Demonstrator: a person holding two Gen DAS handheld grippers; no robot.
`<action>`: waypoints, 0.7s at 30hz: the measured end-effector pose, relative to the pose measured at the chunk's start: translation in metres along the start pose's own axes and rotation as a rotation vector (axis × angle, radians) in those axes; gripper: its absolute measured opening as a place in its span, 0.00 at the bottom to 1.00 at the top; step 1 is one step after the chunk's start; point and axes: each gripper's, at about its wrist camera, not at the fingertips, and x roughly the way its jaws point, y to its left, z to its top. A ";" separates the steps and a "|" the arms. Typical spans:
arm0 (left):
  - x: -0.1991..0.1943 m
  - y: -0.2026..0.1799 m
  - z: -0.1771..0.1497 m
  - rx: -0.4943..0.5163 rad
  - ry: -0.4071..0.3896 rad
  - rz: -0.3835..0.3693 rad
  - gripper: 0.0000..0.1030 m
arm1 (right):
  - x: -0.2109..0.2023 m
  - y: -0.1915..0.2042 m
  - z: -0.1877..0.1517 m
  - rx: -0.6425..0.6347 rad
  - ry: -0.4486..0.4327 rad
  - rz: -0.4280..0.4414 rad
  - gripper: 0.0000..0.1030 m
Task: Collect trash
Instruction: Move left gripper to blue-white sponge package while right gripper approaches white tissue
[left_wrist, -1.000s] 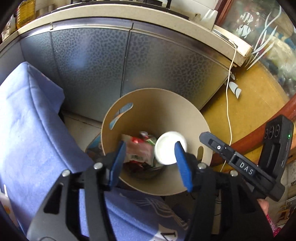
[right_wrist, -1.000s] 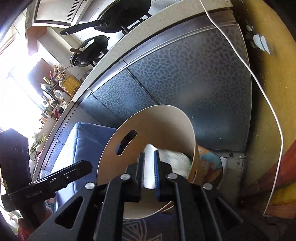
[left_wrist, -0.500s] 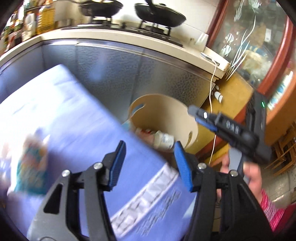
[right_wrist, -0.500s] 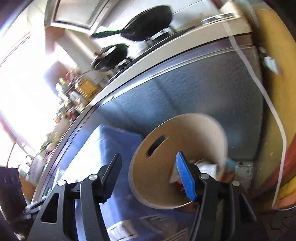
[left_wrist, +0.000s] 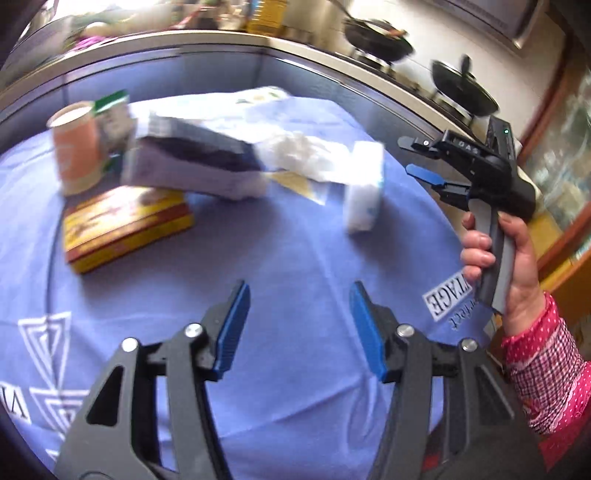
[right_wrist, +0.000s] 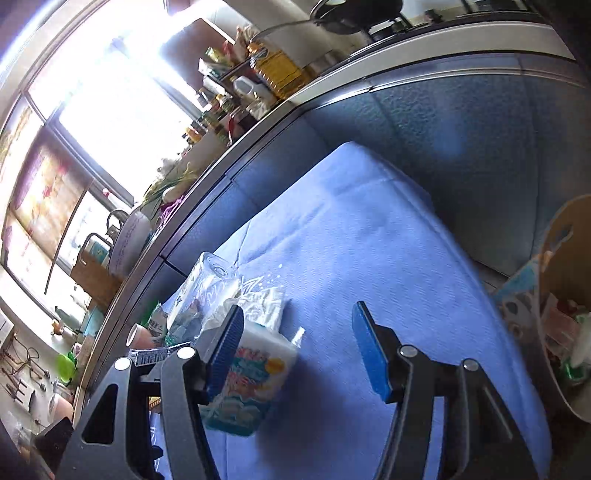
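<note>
While your left hand-held gripper (left_wrist: 299, 328) hangs over the blue-clothed tabletop (left_wrist: 295, 266) with jaws apart and nothing between them, your right hand-held gripper (right_wrist: 295, 343) is likewise spread and empty. Trash sits upper left: an orange paper cup (left_wrist: 75, 147), a red-yellow box (left_wrist: 127, 227), a tissue pack (left_wrist: 364, 188). At far right of the right view stands the beige bin (right_wrist: 565, 295).

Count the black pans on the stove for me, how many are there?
2 show in the left wrist view, both on the stove behind the blue table: one pan farther left, one pan nearer the right. More may be hidden.
</note>
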 end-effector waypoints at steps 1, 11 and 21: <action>-0.004 0.007 -0.001 -0.022 -0.009 0.002 0.55 | 0.011 0.005 0.002 -0.005 0.021 -0.001 0.59; 0.010 -0.007 0.007 0.018 -0.032 -0.030 0.77 | 0.008 0.071 -0.029 -0.137 0.083 0.091 0.59; 0.049 -0.019 0.032 0.083 -0.058 0.114 0.80 | 0.069 0.041 0.004 -0.107 0.112 -0.049 0.59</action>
